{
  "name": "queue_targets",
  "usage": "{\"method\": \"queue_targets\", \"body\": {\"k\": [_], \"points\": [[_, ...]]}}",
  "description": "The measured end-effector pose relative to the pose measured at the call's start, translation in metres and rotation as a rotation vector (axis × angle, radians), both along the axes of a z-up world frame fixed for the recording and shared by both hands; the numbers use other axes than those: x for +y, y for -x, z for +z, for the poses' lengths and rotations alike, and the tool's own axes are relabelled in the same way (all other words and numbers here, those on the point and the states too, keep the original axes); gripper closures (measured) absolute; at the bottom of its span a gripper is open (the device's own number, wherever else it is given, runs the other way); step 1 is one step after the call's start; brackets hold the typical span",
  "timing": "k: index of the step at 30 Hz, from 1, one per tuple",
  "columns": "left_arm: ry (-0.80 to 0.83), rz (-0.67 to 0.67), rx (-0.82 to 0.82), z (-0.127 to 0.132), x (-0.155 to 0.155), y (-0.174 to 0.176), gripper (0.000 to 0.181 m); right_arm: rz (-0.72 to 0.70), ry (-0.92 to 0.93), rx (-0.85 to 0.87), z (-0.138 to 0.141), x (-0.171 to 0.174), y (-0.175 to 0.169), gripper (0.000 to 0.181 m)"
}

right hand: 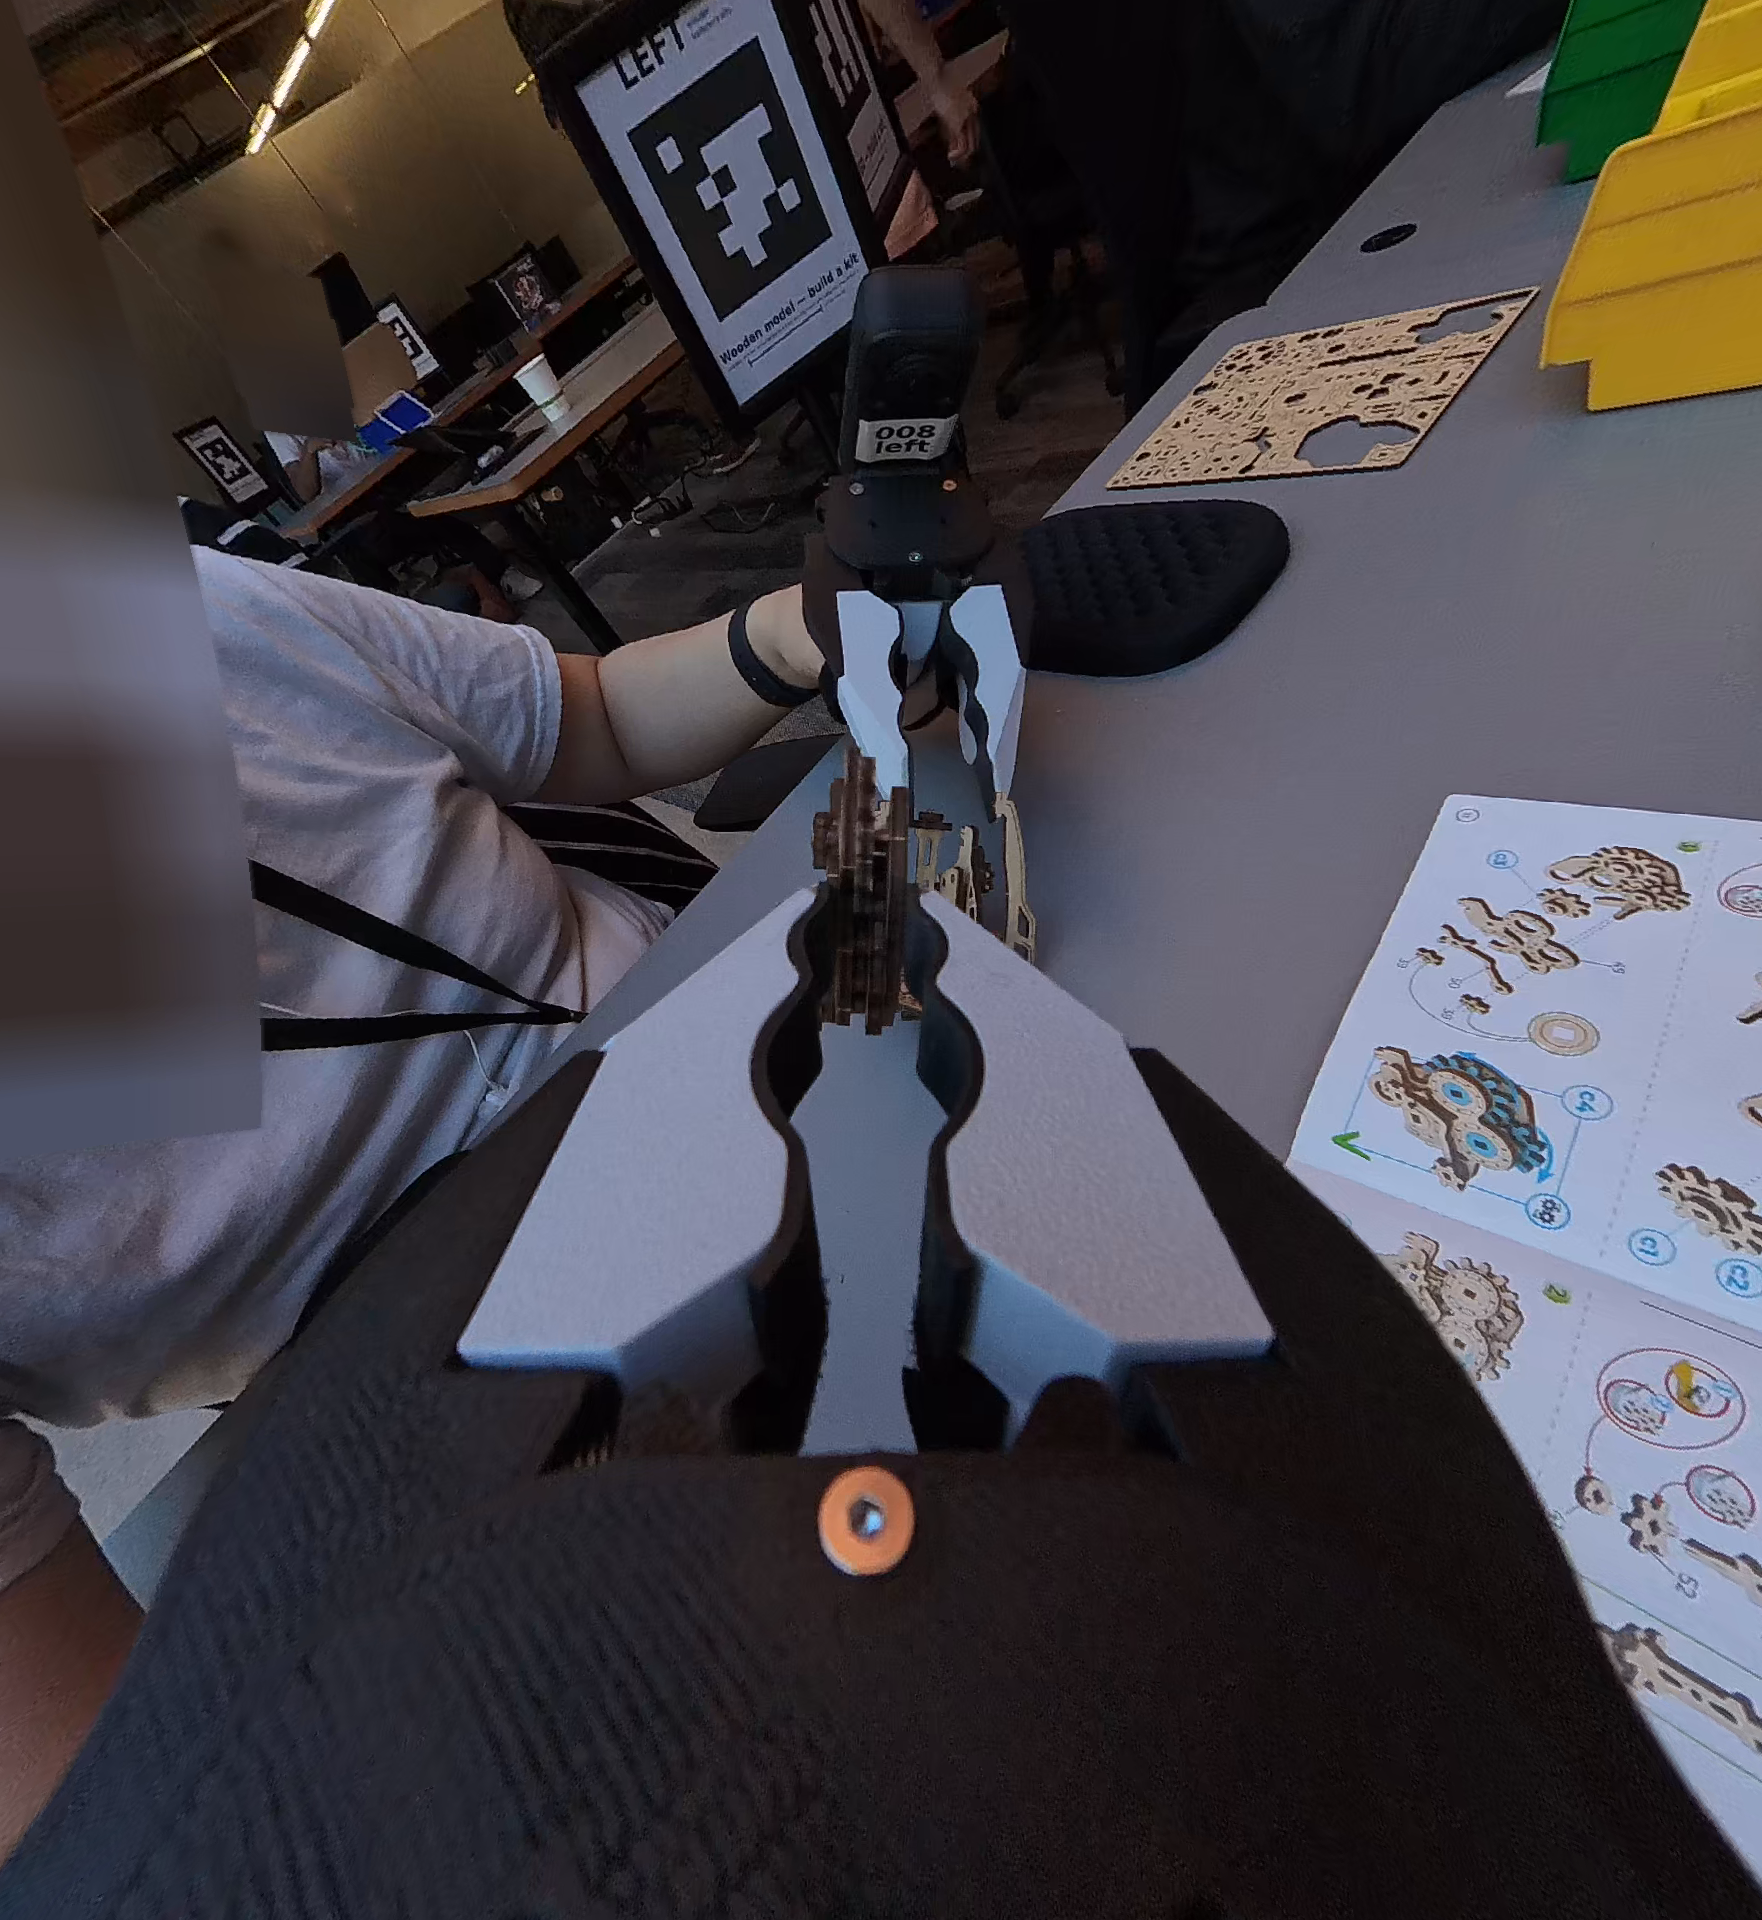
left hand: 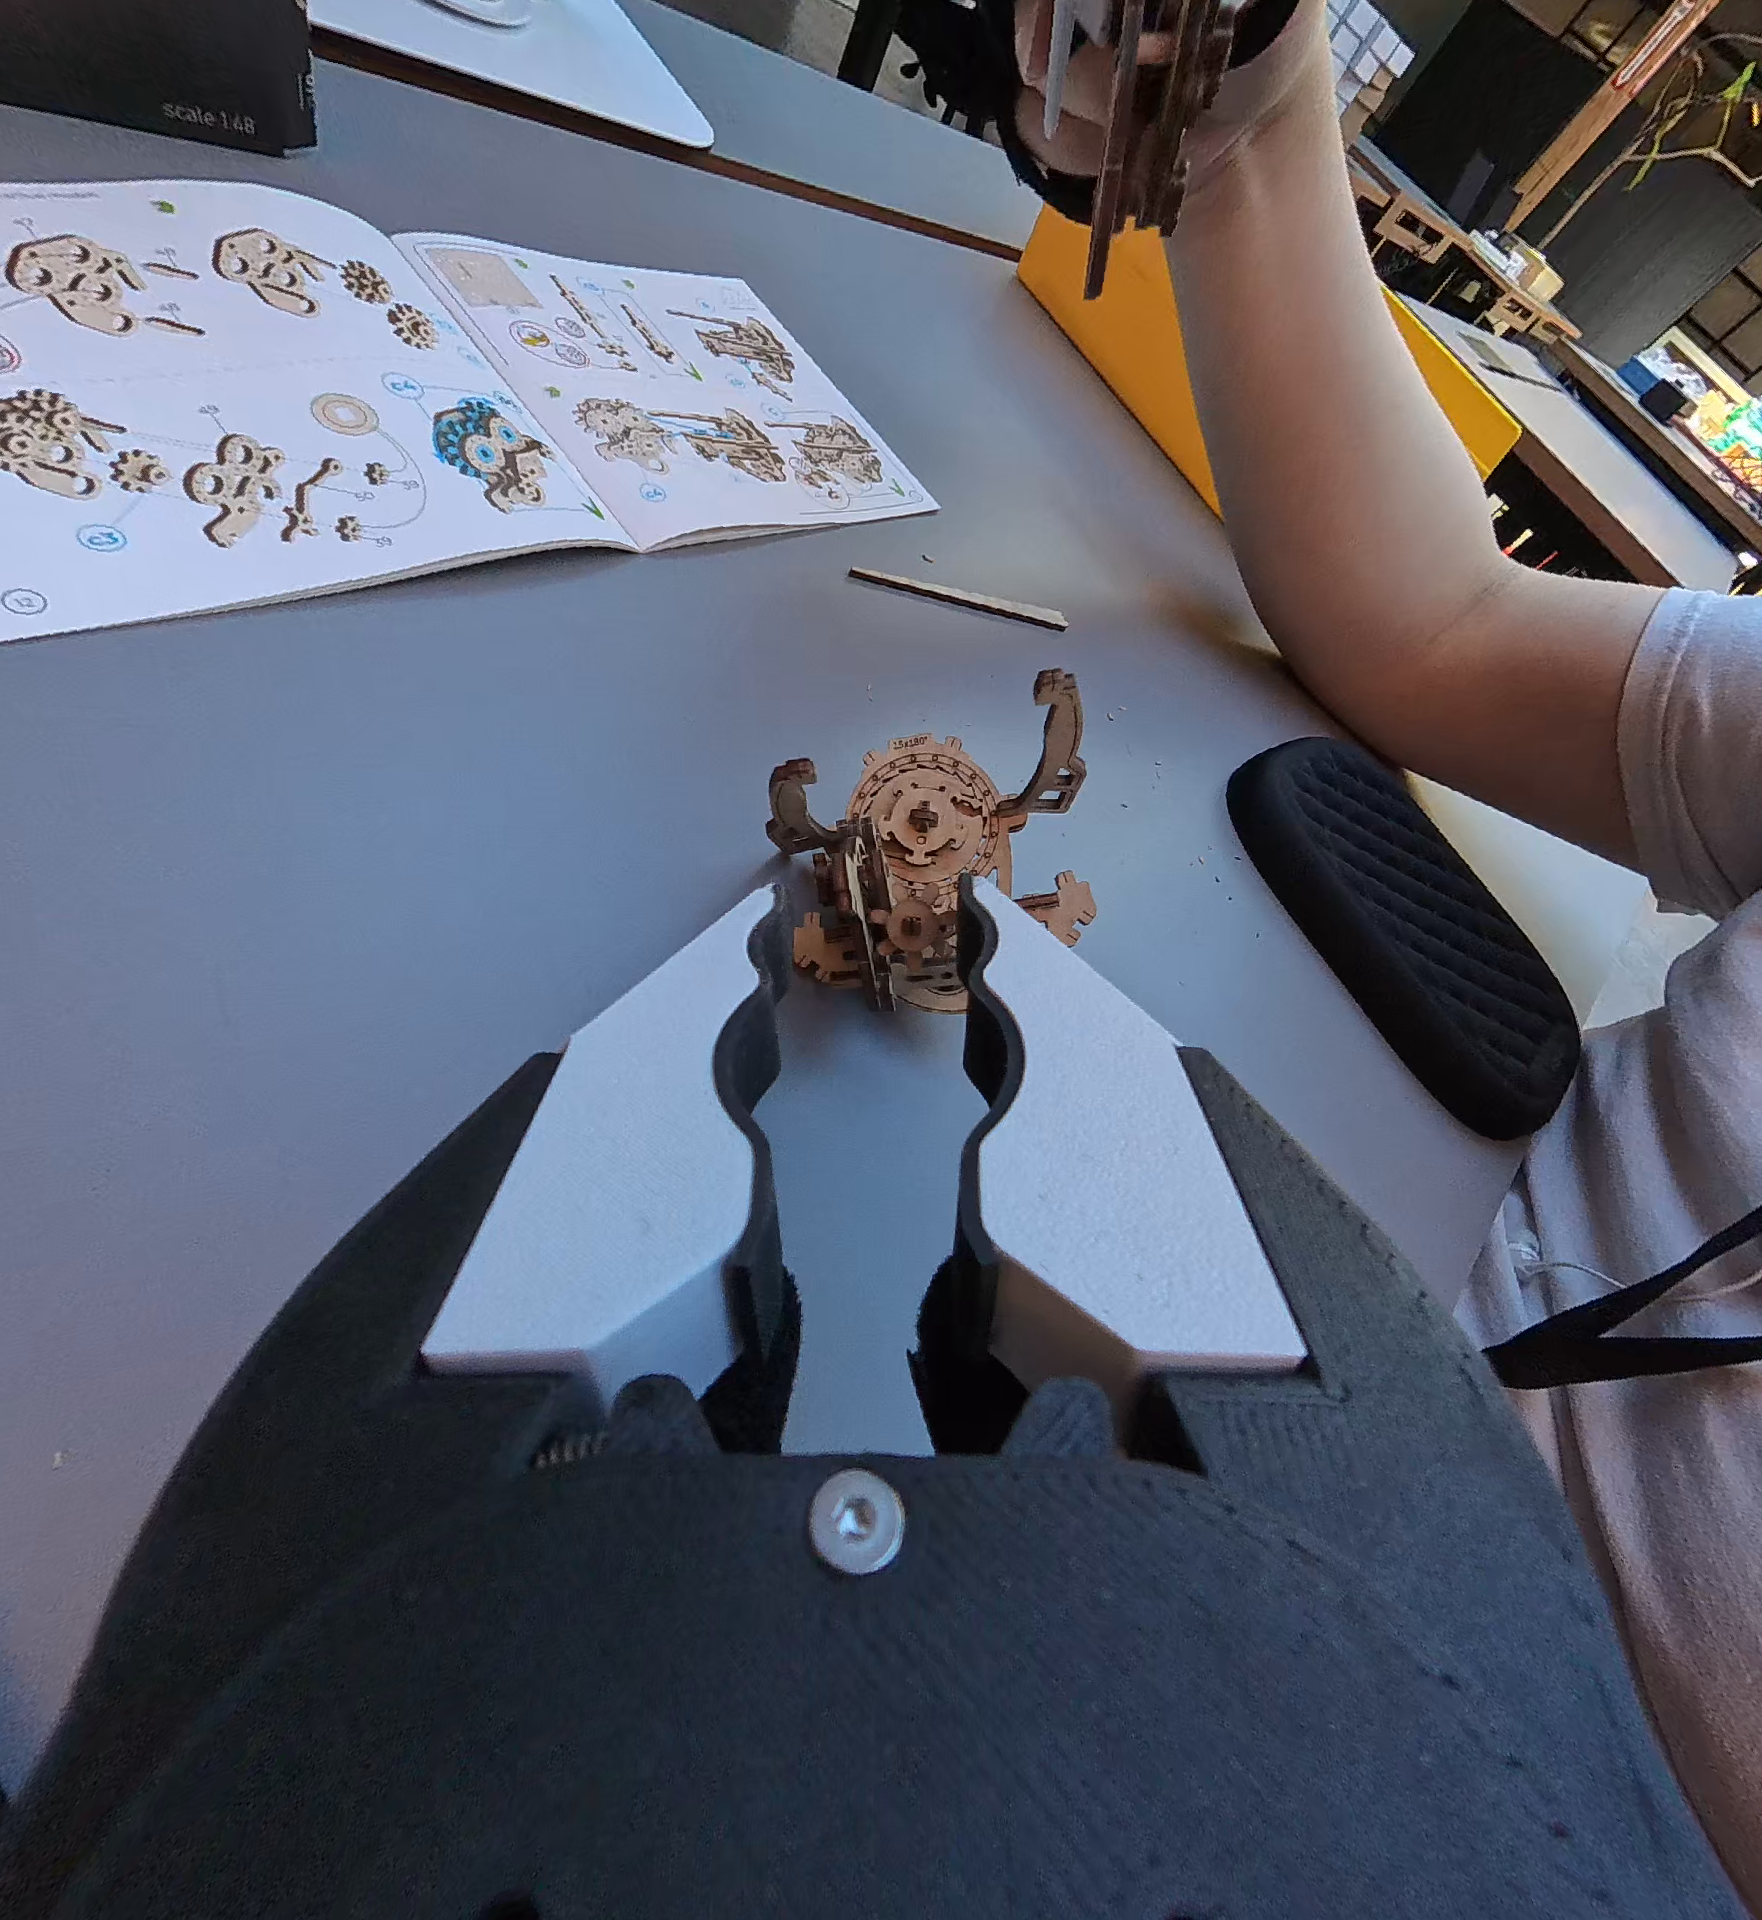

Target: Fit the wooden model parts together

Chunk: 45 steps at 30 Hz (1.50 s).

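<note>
A partly built wooden model (left hand: 924, 862) with gears and curved arms stands on the grey table (left hand: 337, 935). My left gripper (left hand: 872, 902) is open, low over the table, with its fingertips on either side of the model's near edge. In the right wrist view the left gripper (right hand: 944, 795) hovers over the model (right hand: 996, 894). My right gripper (right hand: 869, 906) is shut on a flat stack of wooden gear parts (right hand: 861, 914), held on edge above the table. In the left wrist view that stack (left hand: 1147, 135) hangs high at the top, well above the model.
An open instruction booklet (left hand: 337, 416) lies far left of the model, a thin wooden strip (left hand: 960, 600) beyond it. A black wrist pad (left hand: 1407, 935) and the person's arm (left hand: 1355, 468) are to the right. A yellow bin (right hand: 1708, 260) and a punched wooden sheet (right hand: 1334, 395) sit farther off. One gripper's finger ends stand about 15 cm off the other's.
</note>
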<state>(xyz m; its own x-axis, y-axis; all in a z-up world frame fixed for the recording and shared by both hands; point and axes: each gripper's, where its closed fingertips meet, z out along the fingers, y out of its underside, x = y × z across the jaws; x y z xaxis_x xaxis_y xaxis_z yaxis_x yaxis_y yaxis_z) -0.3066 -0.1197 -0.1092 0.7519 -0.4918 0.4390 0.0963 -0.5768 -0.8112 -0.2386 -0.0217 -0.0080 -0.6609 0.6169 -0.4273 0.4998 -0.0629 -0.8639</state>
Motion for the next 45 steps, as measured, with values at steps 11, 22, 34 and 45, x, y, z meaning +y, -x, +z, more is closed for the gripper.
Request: {"method": "queue_targets", "body": {"k": [11,22,34,45], "points": [[-0.005,0.003,-0.023,0.000,-0.001,0.000,0.151,-0.040,0.029,-0.034,-0.008,0.012,0.003,0.171],[-0.023,0.001,-0.026,0.001,-0.002,0.001,0.150,-0.032,0.021,-0.049,-0.012,0.011,0.003,0.171],[-0.252,-0.003,-0.125,0.052,0.028,0.021,0.145,-0.218,-0.117,-0.099,-0.013,0.059,-0.015,0.171],[-0.180,-0.307,0.067,0.081,0.176,-0.003,0.181,-0.614,-0.420,-0.141,0.028,0.088,-0.028,0.171]]}}
